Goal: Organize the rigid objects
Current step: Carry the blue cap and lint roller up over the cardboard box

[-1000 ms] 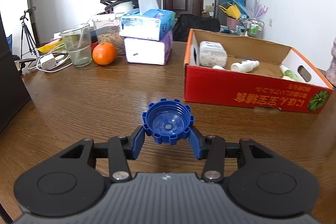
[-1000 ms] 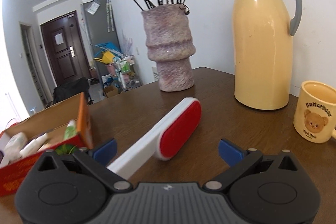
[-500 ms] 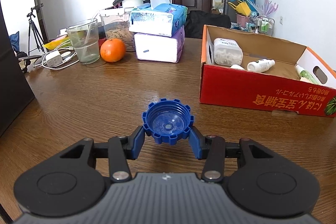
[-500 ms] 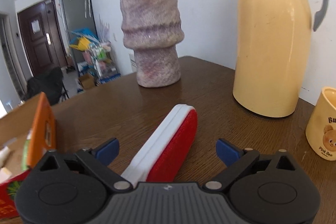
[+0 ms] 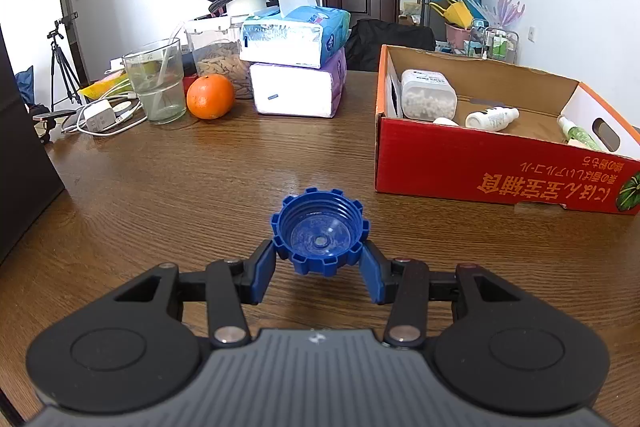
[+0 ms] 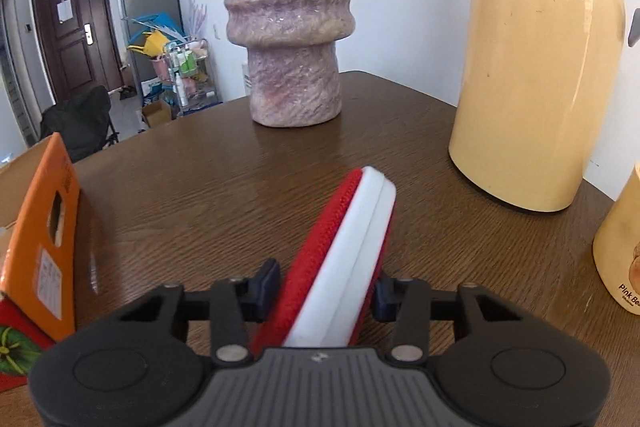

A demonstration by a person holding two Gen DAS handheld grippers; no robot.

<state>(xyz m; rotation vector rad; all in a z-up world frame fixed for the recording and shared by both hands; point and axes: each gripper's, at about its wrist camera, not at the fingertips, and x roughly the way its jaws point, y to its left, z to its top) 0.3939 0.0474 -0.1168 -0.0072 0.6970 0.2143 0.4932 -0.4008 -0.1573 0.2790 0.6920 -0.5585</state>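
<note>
- My left hand-held gripper (image 5: 320, 269) is squeezed onto a blue cap (image 5: 320, 231). The cap's open side faces me, and it sits low over the brown desk (image 5: 180, 195).
- My right hand-held gripper (image 6: 326, 287) has its two fingers pressed on both sides of a red and white brush (image 6: 344, 251). The brush stands on its edge and points away from me, over the desk.
- The red box (image 5: 500, 171) sits on the desk, ahead and to the right of the cap. Its front has orange writing turned upside down, and I cannot read it. A green melon picture is at the corner.
- In the box are a clear tub of small white bits (image 5: 428, 95), a white bottle (image 5: 492, 118) lying down, and a green and white bottle (image 5: 578, 135).
- The yellow mug (image 6: 620, 247) with a bear shows "Pink Bea" before the edge cuts it off.
- A glass (image 5: 158, 83) holds some water.
</note>
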